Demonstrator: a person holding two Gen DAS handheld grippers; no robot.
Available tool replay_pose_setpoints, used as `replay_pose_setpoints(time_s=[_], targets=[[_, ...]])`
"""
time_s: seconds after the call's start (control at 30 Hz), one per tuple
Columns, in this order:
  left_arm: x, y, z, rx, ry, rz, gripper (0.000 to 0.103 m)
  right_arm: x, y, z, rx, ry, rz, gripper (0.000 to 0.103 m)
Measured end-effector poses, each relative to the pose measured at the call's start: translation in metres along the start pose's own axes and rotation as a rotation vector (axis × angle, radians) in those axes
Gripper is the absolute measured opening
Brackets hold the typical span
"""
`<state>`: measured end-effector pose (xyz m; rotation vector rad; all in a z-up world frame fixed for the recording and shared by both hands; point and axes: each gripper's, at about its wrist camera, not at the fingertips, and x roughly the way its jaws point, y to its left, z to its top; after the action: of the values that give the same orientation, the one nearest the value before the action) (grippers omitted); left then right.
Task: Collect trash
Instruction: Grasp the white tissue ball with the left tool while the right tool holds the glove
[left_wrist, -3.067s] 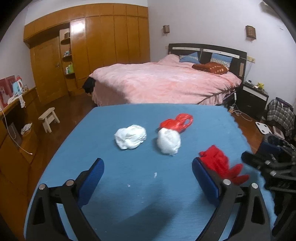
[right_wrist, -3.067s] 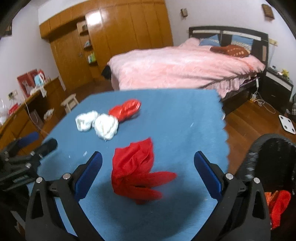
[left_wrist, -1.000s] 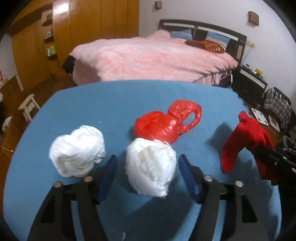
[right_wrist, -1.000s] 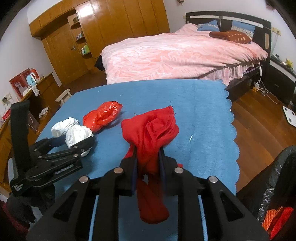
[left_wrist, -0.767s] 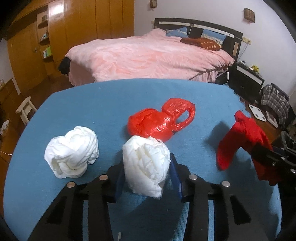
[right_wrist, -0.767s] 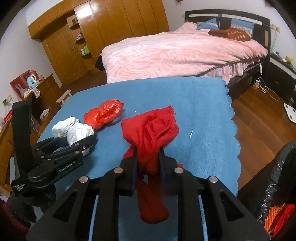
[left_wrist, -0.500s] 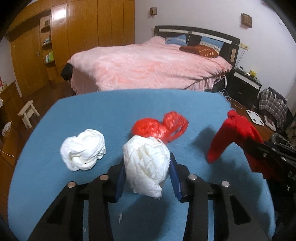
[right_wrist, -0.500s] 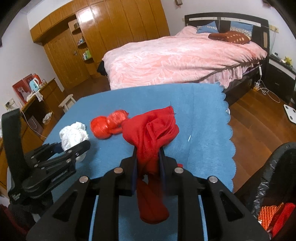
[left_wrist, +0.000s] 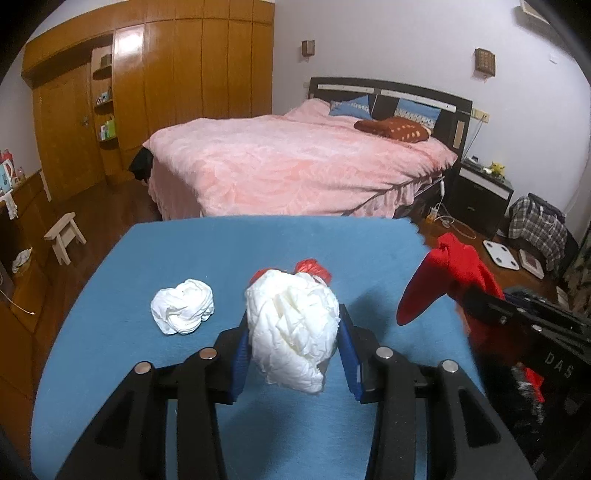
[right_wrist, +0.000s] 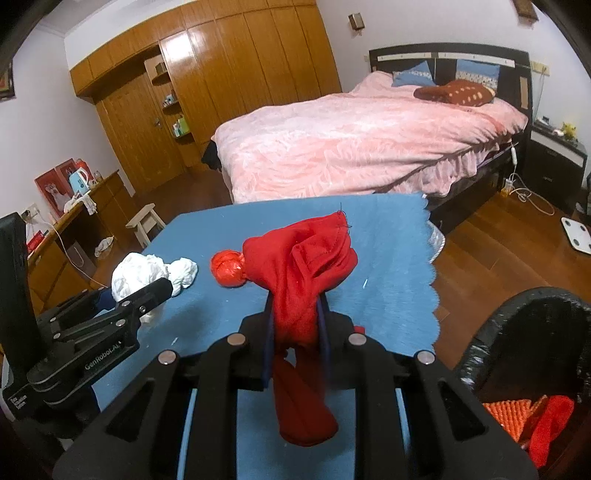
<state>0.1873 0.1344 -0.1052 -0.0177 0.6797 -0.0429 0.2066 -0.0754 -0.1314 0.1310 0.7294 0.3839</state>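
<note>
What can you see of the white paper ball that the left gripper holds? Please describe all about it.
The white paper ball is a crumpled wad of thin, tissue-like paper, creased all over, with a ragged lower end hanging down. It sits clamped between the blue pads of the left gripper, one pad on each side, lifted above the blue tablecloth. Nothing else touches it. A second white wad lies apart on the cloth to its left, and a red plastic bag shows just behind it.

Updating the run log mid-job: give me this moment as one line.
left tongs: shut on white wad | right tongs: shut on red cloth | bin: right
</note>
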Motion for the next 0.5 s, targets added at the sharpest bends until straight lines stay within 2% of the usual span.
replay_pose_setpoints(time_s=[0.5], targets=[[-0.061, -0.035, 0.006, 0.019, -0.075, -0.029, 0.042, -0.087, 0.004, -0.005, -0.017, -0.097, -0.005, 0.019]])
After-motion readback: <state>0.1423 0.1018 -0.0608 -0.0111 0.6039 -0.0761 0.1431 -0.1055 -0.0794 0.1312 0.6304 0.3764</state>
